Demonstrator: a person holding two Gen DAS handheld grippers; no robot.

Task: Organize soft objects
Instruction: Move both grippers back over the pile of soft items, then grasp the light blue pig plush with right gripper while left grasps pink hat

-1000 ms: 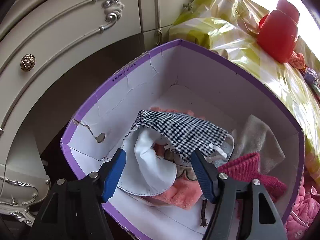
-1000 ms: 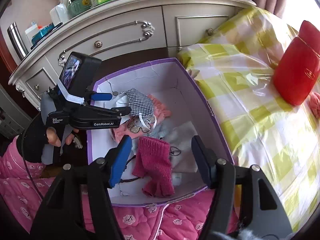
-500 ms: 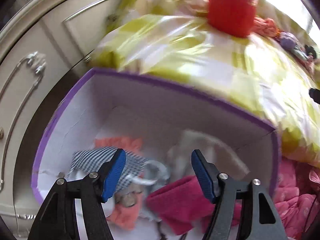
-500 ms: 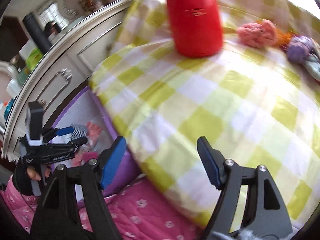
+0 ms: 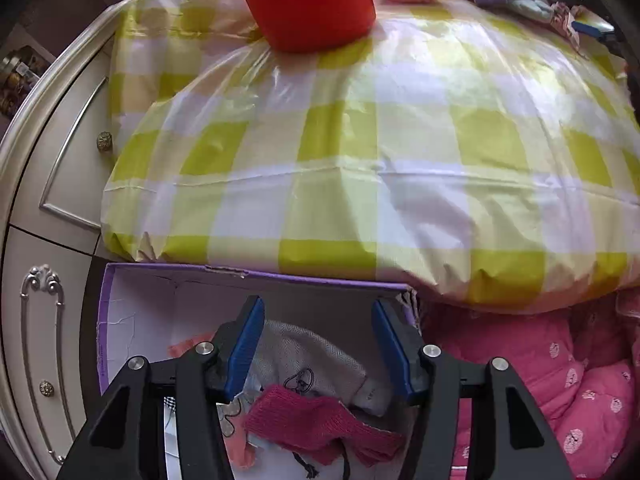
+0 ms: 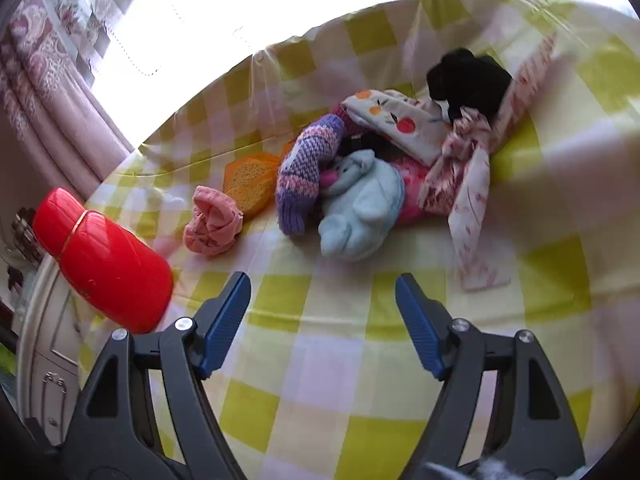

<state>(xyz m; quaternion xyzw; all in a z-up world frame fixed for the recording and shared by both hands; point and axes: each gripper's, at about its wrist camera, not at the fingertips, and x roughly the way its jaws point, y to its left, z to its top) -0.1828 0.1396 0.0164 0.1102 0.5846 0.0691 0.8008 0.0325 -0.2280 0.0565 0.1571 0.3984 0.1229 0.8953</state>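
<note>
Knitted and fleecy things make up the pile (image 6: 384, 160) on the checked desk (image 6: 320, 360): a purple mitten (image 6: 304, 176), a pale blue plush (image 6: 360, 208), a pink sock (image 6: 212, 220) just beside them. The box (image 5: 248, 276) with sorted pieces sits below the desk edge. My worry is the pile's tangle; a grab at the mitten could drag the plush or a scarf along, and the red bottle (image 6: 104, 260) could be knocked if I swing left. My right tool (image 6: 324, 320) hangs short of the pile, tips wide apart, empty. My left tool (image 5: 318, 344) hovers over the box, also apart, empty.
</note>
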